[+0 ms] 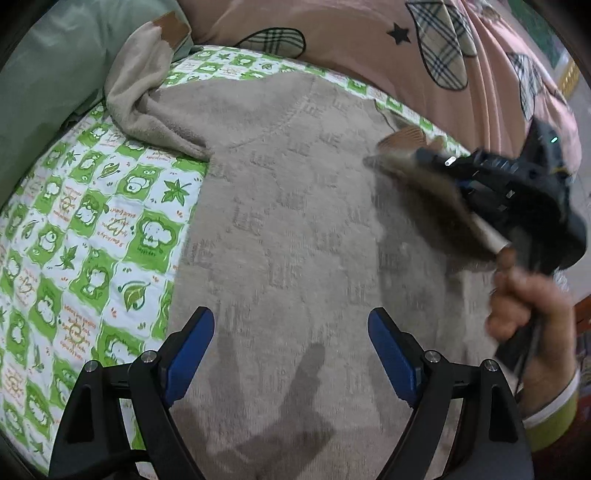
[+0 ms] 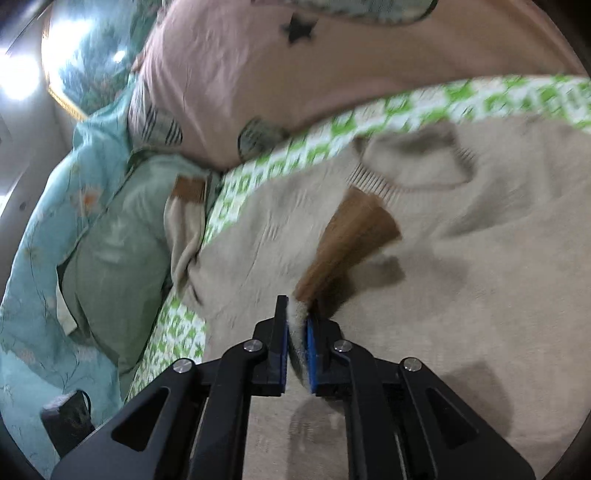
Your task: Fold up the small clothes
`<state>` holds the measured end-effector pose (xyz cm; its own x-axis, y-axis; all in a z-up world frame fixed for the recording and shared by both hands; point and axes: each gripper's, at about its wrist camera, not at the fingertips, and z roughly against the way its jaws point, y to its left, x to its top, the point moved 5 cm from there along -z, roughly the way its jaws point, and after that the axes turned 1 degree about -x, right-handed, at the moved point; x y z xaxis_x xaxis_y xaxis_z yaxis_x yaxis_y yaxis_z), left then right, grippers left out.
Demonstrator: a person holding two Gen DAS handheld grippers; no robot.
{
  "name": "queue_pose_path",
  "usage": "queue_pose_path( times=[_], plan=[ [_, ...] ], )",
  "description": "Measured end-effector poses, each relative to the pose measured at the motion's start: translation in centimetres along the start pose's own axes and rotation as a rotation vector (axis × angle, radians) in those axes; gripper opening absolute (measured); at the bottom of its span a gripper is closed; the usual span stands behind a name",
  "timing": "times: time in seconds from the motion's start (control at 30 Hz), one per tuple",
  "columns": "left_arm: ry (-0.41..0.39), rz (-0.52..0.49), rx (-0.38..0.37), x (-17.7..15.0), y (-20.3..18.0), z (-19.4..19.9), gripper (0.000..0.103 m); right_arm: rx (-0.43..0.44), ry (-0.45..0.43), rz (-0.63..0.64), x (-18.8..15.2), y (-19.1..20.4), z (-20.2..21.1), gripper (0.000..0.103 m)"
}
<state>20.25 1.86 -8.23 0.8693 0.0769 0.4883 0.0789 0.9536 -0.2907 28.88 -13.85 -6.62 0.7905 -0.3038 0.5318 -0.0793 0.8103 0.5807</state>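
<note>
Right wrist view: right tongs [image 2: 297, 325] clenched on sweater [image 2: 461, 295] sleeve cuff [image 2: 351, 240], held over body | left tongs [image 1: 291, 354] released, hovering above sweater spread on bed [image 1: 110, 221].

Home bedroom: bed [image 1: 122, 206] with green-white cartoon quilt, pink duvet [image 1: 351, 40] with plaid leaf patches, green pillow [image 2: 110, 251], teal floral blanket [image 2: 40, 236], framed picture [image 2: 92, 62] on wall.

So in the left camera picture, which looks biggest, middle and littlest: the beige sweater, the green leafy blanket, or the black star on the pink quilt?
1. Beige sweater, which fills most of the picture, though it lies nearest the camera.
2. Green leafy blanket.
3. Black star, tiny and farther away.
</note>
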Motion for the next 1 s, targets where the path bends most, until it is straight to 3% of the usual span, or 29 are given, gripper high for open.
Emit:
queue_pose_path(
  times=[0.1, 0.13, 0.33, 0.5, 0.53, 0.57, 0.63, 0.67, 0.8, 1.0],
  plan=[
    [-0.001, 0.023, -0.034, 1.0, 0.0, -0.8, 0.087, 0.051, 0.042, -0.019, -1.1, 0.0, -0.8, 0.057],
    [0.003, 0.030, -0.053, 1.4, -0.4, -1.3, 0.087, 0.064, 0.034, -0.014, -1.3, 0.1, -0.4, 0.061],
    [-0.012, 0.062, -0.197, 5.2, -3.9, -5.4, 0.097, 0.052, -0.074, -0.057, -1.4, -2.0, 5.9, 0.061],
    [-0.024, 0.075, -0.210, 8.9, -5.4, -10.5, 0.095, -0.001, -0.183, -0.145, -2.4, -5.3, 12.4, 0.063],
    [-0.045, 0.061, -0.218, 9.4, -5.6, -10.7, 0.085, -0.017, -0.204, -0.156, -2.6, -6.0, 13.6, 0.064],
    [-0.058, 0.035, -0.241, 9.8, -6.0, -10.9, 0.051, -0.035, -0.222, -0.164, -2.8, -6.5, 14.6, 0.064],
    [-0.023, -0.015, -0.315, 10.0, -7.0, -10.9, 0.008, -0.088, -0.269, -0.182, -3.1, -8.0, 16.9, 0.066],
    [-0.037, -0.025, -0.327, 10.3, -7.0, -10.3, 0.006, -0.114, -0.288, -0.189, -3.1, -8.8, 17.9, 0.067],
    [-0.165, -0.039, -0.241, 12.4, -4.1, -7.2, 0.006, -0.229, -0.311, -0.227, -2.4, -12.4, 20.5, 0.069],
    [-0.178, 0.043, -0.170, 13.3, 0.9, -7.5, 0.006, -0.289, -0.274, -0.248, -0.2, -16.1, 19.0, 0.070]
  ],
)
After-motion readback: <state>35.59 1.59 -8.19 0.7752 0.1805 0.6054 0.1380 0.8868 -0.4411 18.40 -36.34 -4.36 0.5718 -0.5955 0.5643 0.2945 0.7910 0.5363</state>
